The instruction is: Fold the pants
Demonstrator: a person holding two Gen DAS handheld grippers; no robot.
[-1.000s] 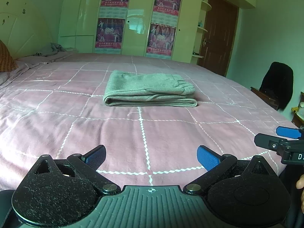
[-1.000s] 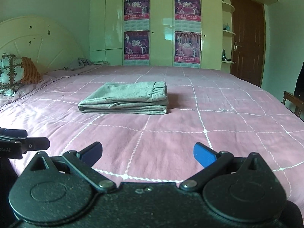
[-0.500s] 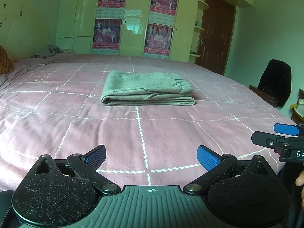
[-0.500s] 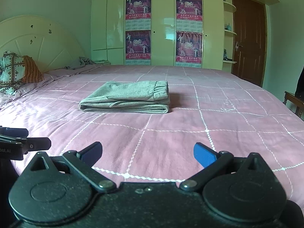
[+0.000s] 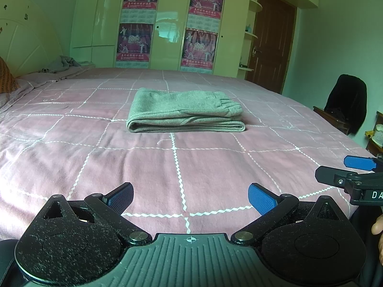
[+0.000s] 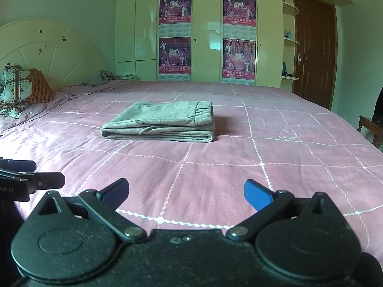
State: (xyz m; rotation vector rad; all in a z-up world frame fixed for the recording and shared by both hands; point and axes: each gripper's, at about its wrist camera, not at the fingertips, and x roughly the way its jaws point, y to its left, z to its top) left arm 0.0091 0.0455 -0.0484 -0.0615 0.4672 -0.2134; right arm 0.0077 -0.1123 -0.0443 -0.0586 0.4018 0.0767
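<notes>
Grey pants [image 5: 185,111] lie folded in a flat rectangular stack on the pink checked bedspread [image 5: 167,167], waistband to the right; they also show in the right wrist view [image 6: 162,123]. My left gripper [image 5: 190,198] is open and empty, near the bed's front edge, well short of the pants. My right gripper [image 6: 185,195] is open and empty, also near the front edge. The right gripper shows at the right edge of the left wrist view [image 5: 354,172]; the left gripper shows at the left edge of the right wrist view [image 6: 26,179].
Pillows [image 6: 21,88] and a grey cloth [image 6: 105,77] lie by the headboard at the left. A wardrobe with posters [image 6: 208,38] stands behind the bed. A chair with a dark garment [image 5: 344,105] stands at the right, beside a brown door [image 5: 270,45].
Both grippers have drawn back and tilted up slightly, so the pants sit lower in each view. Both stay open and the pants have not moved.
</notes>
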